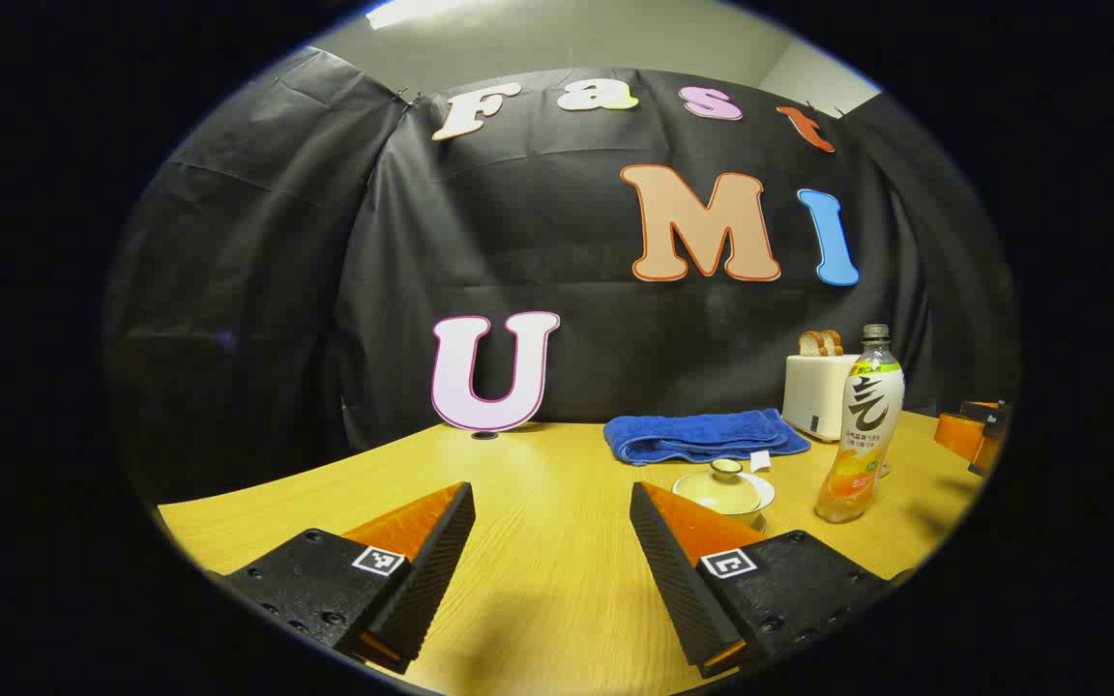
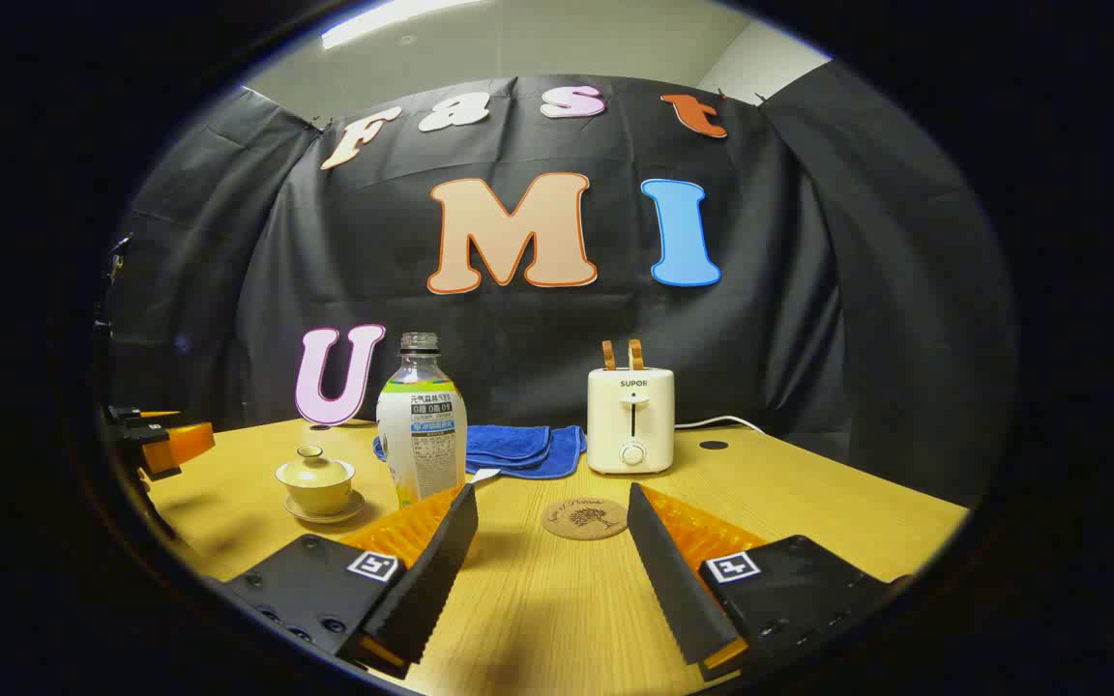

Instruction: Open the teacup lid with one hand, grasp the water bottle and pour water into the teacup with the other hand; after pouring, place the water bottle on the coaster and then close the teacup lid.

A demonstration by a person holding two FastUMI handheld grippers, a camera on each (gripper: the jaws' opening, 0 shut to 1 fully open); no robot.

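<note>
A pale lidded teacup [image 1: 726,488] [image 2: 316,480] rests on its saucer on the wooden table, lid on. A capped water bottle [image 1: 861,430] [image 2: 422,425] with a printed label stands upright just beside it. A round cork coaster [image 2: 585,517] lies flat on the table in the right gripper view, between that gripper's fingers and beyond them. My left gripper [image 1: 552,507] is open, empty, with the teacup just past its right finger. My right gripper [image 2: 552,507] is open and empty; the bottle stands behind its left finger. The left gripper [image 2: 156,440] shows at the far left of the right gripper view.
A folded blue towel [image 1: 702,435] [image 2: 518,447] lies at the back of the table [image 1: 538,580]. A cream toaster [image 1: 816,394] [image 2: 630,418] with bread slices stands beside it, its cord trailing right. The other gripper [image 1: 978,430] shows at the right edge of the left gripper view.
</note>
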